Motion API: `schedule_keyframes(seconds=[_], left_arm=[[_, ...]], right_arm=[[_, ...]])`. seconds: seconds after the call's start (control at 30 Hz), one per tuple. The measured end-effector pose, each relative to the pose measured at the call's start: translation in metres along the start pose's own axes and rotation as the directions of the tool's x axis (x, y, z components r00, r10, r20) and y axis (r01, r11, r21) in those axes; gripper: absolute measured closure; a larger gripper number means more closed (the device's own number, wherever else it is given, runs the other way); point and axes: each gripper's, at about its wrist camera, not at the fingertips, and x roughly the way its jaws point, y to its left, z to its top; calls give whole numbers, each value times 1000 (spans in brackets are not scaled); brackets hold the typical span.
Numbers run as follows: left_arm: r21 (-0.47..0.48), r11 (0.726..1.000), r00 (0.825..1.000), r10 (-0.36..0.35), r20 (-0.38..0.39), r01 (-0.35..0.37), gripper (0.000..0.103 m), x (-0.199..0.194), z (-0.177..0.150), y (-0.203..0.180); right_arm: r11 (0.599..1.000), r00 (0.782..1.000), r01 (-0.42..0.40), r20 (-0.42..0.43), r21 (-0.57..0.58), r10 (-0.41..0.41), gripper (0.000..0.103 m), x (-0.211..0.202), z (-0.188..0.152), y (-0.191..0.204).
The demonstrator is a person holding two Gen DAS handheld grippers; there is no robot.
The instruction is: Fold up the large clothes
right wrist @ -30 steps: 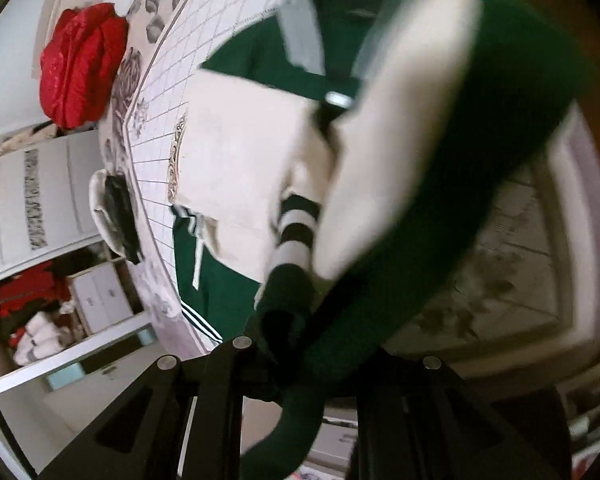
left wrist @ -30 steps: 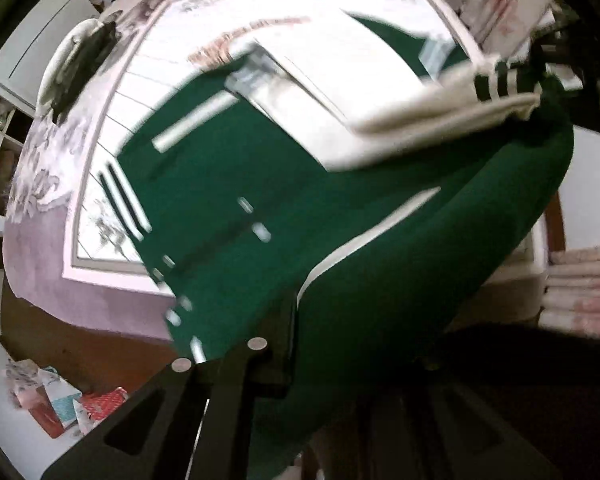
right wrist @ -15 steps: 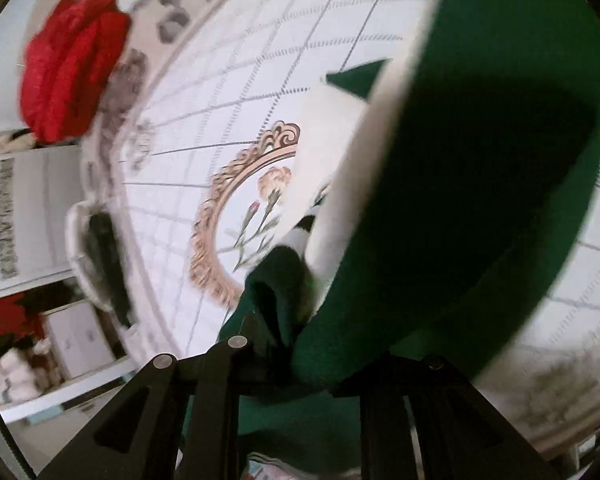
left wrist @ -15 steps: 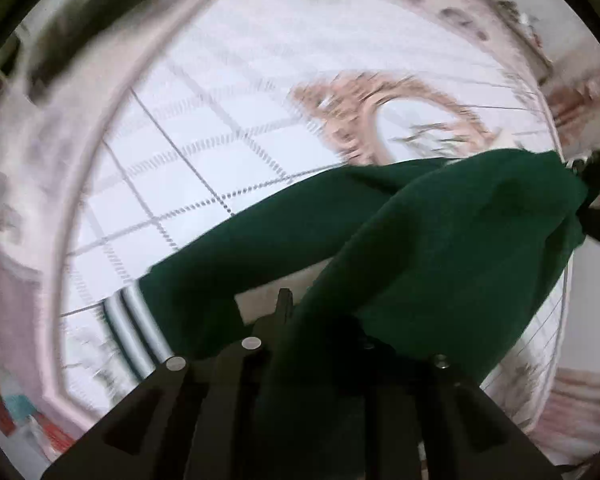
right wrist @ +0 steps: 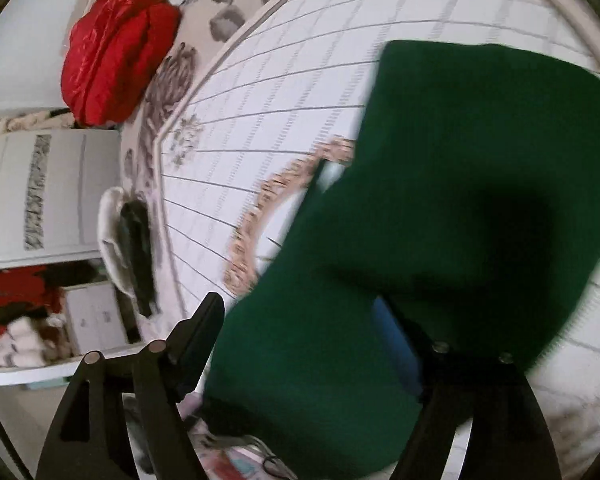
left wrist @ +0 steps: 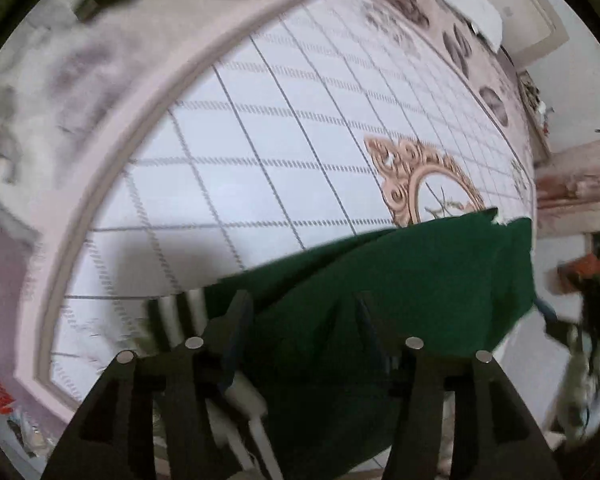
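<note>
A dark green garment [left wrist: 400, 280] with white-striped trim [left wrist: 176, 312] lies folded on the checked bedspread [left wrist: 260, 140]. My left gripper [left wrist: 302, 320] points down over its near edge. The jaws are opening, and green cloth lies between the fingers [left wrist: 240, 312] without being pinched. In the right wrist view the same garment [right wrist: 460, 200] fills the middle and right. My right gripper [right wrist: 300, 328] is over it, its jaws opening wide. Cloth lies loose between its fingers [right wrist: 204, 320] and hides part of the right one.
A red bundle [right wrist: 116, 52] sits at the far end of the bed. A pale cushion with dark clothing [right wrist: 128, 240] lies at the bed's edge, beside a white cupboard [right wrist: 40, 192] and open shelves [right wrist: 20, 320]. The bedspread's gold medallion [left wrist: 420, 176] shows beyond the garment.
Both grippers were shut on the green garment and swept it across the bed. Now both stand apart with the cloth released, and the white inner side no longer shows.
</note>
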Motion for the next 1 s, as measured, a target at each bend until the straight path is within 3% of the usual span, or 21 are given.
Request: schedule_keyframes(seconds=[0.17,0.3,0.33,0.4,0.5,0.57,0.6,0.63,0.7,0.8,0.9,1.0], left_arm=[[34,996,992,80,97,-84,47,-18,-16,-40],[92,988,988,118,101,-127,44,9,-26,-77],[106,984,987,131,87,-140,34,20,-27,-87],[120,977,982,168,85,-178,23,42,-32,-105],[124,975,982,180,53,-185,17,84,-34,-124],[136,962,972,234,34,-236,16,115,-32,-129],[139,955,965,262,28,-263,13,127,-32,-128],[133,952,961,275,23,-276,2,136,-31,-127],[84,961,965,262,30,-263,0,147,-26,-116],[46,978,978,204,36,-206,0,146,-19,-104],[25,980,980,196,40,-197,0,146,-14,-101],[-24,982,979,186,82,-185,0,143,-12,-95]], right_arm=[[996,996,91,-10,19,-91,24,-27,-34,-53],[989,990,140,20,39,-141,24,-31,-31,-82],[989,990,140,27,42,-141,24,-33,-25,-87],[990,989,141,47,28,-142,24,-37,-10,-89],[987,985,159,77,-34,-156,24,-24,20,-74],[975,979,195,85,-101,-187,24,0,45,-59],[968,975,215,86,-129,-205,28,14,57,-52],[955,968,247,91,-162,-235,42,30,69,-44],[911,940,340,104,-233,-325,50,66,90,-32],[860,905,417,47,-295,-423,50,111,107,-33],[855,903,412,16,-315,-430,49,117,117,-33],[903,933,326,-59,-279,-355,48,96,125,-42]])
